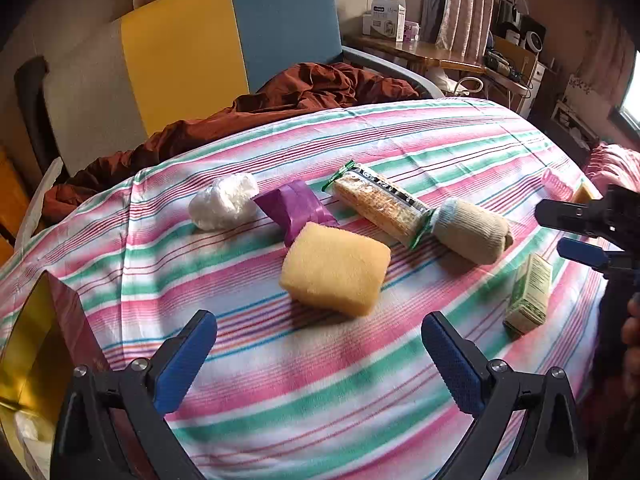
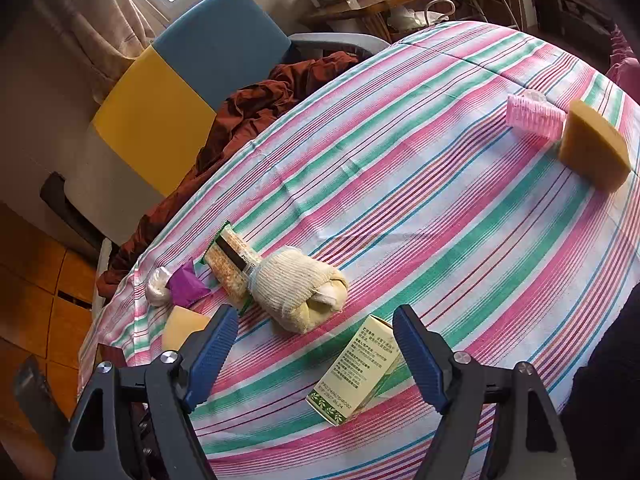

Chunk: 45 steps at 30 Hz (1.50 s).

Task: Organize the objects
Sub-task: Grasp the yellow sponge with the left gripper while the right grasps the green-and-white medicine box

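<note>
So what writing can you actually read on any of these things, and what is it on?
Nothing can be read with certainty.
Green and white carton: several lines of small print, apparently Chinese, too small to read.
Snack bar wrapper: white characters on a dark strip, blurred.
White box on the back desk: a dark label, too small to read.
The yellow sponge and rolled sock show no text.

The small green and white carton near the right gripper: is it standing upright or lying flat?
Lying flat. The small green and white carton rests on a long printed face on the striped cloth.
</note>
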Tool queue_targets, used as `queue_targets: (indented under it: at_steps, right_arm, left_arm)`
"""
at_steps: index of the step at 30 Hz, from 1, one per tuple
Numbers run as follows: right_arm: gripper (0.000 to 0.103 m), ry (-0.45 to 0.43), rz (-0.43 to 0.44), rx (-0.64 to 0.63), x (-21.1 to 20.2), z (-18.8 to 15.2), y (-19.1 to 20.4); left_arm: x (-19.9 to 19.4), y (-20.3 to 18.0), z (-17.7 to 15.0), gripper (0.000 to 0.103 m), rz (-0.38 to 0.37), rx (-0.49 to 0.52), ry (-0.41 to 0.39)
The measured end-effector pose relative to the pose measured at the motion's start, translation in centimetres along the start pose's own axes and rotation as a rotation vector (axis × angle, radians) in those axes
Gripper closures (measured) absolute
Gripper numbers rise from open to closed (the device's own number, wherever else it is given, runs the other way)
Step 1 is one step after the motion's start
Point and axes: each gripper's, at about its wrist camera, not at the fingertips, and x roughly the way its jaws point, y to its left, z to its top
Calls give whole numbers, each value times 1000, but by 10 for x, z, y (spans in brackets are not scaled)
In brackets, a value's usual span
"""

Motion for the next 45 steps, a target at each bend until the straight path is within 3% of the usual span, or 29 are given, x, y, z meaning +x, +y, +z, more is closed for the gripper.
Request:
queue_targets:
  at_steps: [12,13,14,15,17,24,30,34,37,42,45]
  right_arm:
    - [21,22,25,28,4,2,-3]
    - [21,22,24,30,4,2,-4]
    - [21,21,23,32,4,2,-4]
    - [21,20,23,35,4,2,-5]
    - [21,20,20,38,5,2,-6]
    - [21,22,13,57,5,2,-9]
    - [21,19,-22,64,5,1,-10]
    - [20,75,-79,7,18,-2,-1]
    - [20,85,-147,-58,23,-7,8]
    - [20,47,-212,-24,16,-6,-1]
    - [20,88,-218,-22,20,-8,-1]
  left_arm:
    - [66,-12,26,0,27,87,85]
    - [67,-11,26,6,18,80,82]
    - [67,-10,25,25,7,70,76]
    - [66,-9,23,33,-14,58,75]
    - [60,-8,18,37,-23,38,60]
    - [18,-21,-32,38,-76,19,28]
    - [-5,-43,-88,42,-15,96,-53]
    - [0,-34,-90,42,-69,63,-92]
    - [2,-33,-89,42,-70,60,-97]
    - [1,-31,-91,42,-80,50,-105]
    - [1,-29,-92,42,-92,41,-110]
